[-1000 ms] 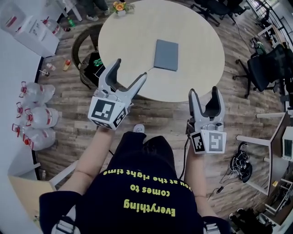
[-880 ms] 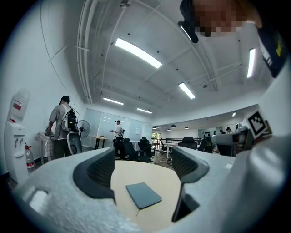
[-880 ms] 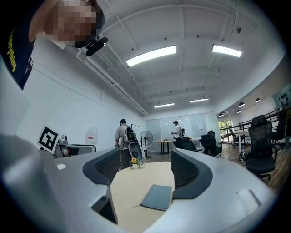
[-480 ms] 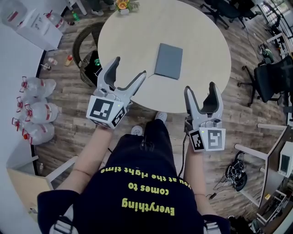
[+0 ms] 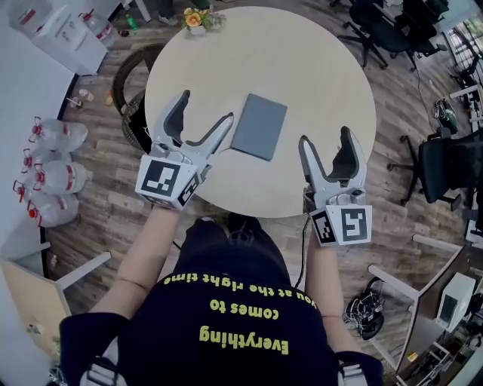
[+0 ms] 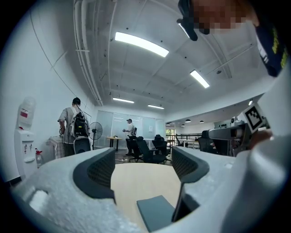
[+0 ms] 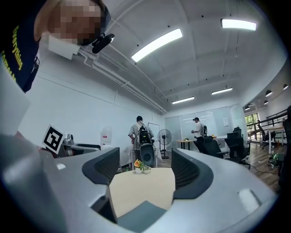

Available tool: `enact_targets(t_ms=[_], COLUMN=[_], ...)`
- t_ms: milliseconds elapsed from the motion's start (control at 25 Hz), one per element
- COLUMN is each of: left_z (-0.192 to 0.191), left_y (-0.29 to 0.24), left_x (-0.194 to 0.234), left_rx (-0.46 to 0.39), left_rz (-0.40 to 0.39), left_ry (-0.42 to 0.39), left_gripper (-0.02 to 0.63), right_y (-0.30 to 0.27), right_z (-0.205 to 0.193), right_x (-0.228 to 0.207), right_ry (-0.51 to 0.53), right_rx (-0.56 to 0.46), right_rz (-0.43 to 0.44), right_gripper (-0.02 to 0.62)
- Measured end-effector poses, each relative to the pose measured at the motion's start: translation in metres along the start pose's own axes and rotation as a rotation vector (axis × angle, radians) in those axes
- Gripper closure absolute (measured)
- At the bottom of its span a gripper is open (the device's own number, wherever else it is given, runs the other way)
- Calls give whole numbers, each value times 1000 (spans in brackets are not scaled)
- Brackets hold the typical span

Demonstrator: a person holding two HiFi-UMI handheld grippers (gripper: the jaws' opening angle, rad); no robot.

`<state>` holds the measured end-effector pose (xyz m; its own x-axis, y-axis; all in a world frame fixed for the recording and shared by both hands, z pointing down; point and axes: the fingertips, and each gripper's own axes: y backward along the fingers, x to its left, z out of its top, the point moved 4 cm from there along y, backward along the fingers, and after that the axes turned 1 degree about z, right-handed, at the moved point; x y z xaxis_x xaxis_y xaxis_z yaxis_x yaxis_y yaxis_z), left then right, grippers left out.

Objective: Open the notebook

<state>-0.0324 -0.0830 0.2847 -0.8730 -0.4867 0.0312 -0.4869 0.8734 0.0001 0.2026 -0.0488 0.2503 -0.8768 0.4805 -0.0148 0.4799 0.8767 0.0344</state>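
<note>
A closed grey notebook [image 5: 259,126] lies flat on the round cream table [image 5: 317,68], near its front edge. My left gripper [image 5: 198,121] hovers open just left of the notebook, above the table's edge. Open and empty, my right gripper [image 5: 326,150] hangs to the right of the notebook at the table's front rim. In the left gripper view the notebook [image 6: 156,213] shows low between the jaws, toward the right one. The right gripper view has the notebook [image 7: 141,217] at the bottom, under the open jaws.
A small flower pot [image 5: 196,18] stands at the table's far edge. A dark round chair [image 5: 133,83] sits left of the table, office chairs [image 5: 445,167] to the right. Several water bottles [image 5: 47,181] line the left wall. Two people [image 7: 140,135] stand far off.
I have stepped closer to the table. Both grippers now reach over its front edge on either side of the notebook, still open.
</note>
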Motion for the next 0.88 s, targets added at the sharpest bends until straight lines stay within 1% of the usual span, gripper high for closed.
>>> enact_targets(t_ms=[120, 320, 480, 600, 720, 880], left_z=[-2, -10, -17, -27, -39, -55], left_y=[-15, -32, -39, -46, -55, -67], left_x=[-1, -1, 10, 18, 25, 33], left_rx=[0, 12, 8, 16, 44, 80], left_rz=[52, 62, 92, 71, 37, -5], left_ry=[-18, 1, -4, 9, 21, 45], left_gripper=[213, 213, 213, 213, 213, 213], right_y=[-9, -24, -36, -42, -49, -59], right_z=[-5, -15, -27, -41, -57, -83], right_x=[-21, -31, -31, -34, -38, -40], right_ry=[-2, -21, -54, -100, -155, -218], right_rx=[14, 30, 49, 76, 122, 175], right_rz=[18, 28, 16, -28, -85, -129], right_gripper=[244, 243, 247, 252, 261, 264])
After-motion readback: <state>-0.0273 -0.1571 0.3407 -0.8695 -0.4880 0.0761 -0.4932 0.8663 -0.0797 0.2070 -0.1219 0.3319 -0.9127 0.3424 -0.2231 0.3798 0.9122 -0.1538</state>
